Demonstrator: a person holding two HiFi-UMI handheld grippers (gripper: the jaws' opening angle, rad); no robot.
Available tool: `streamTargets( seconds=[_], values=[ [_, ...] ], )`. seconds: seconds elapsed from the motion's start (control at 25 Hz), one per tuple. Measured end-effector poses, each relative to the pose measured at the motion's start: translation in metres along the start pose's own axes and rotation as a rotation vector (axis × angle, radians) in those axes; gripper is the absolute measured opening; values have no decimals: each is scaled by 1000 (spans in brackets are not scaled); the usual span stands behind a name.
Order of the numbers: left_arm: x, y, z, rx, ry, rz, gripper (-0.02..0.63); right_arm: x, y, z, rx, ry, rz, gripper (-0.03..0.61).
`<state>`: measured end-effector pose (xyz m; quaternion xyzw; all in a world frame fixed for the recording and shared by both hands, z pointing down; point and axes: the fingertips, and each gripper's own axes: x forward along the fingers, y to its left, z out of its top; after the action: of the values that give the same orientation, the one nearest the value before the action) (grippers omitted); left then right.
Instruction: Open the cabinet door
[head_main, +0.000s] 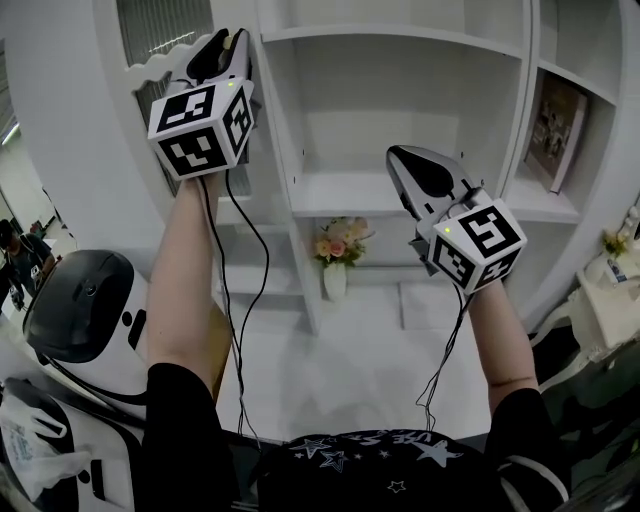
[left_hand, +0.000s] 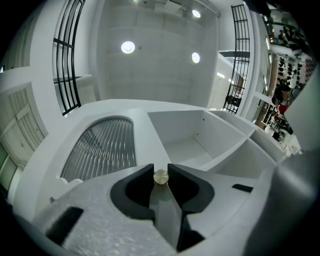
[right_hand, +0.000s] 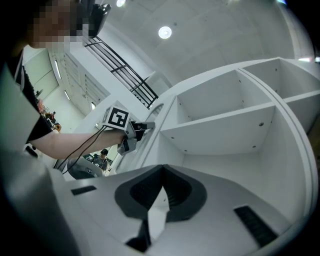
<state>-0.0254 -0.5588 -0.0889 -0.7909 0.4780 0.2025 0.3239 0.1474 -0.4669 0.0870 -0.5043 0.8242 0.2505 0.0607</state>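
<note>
Left gripper (left_hand: 160, 171) pinches a round brass knob (left_hand: 160, 177) on the ribbed-glass cabinet door (left_hand: 102, 147); right gripper (right_hand: 161, 170), jaws pressed together, faces smooth white shelves (right_hand: 225, 125).

The head camera is looking forward and down at the white shelving unit (head_main: 400, 190), with the left hand-held gripper (head_main: 222, 45) and right hand-held gripper (head_main: 400, 158) near its lens. The left gripper camera is looking up along its jaws, close against the knob (left_hand: 160, 176) of the cabinet door (left_hand: 102, 145). The right gripper camera is facing up into the shelving unit, also catching the left hand-held gripper at that door.
</note>
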Motion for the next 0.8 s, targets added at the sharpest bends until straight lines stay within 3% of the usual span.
streamTargets(
  seconds=[0.48,0.8],
  values=[
    [-44,7,35,-89,-41,-109,94,4,38,24,0,-12,-18,6],
    [-75,19,60,-106,-71,-168,94,9,80,35,-8,-14,-14,6]
  ],
)
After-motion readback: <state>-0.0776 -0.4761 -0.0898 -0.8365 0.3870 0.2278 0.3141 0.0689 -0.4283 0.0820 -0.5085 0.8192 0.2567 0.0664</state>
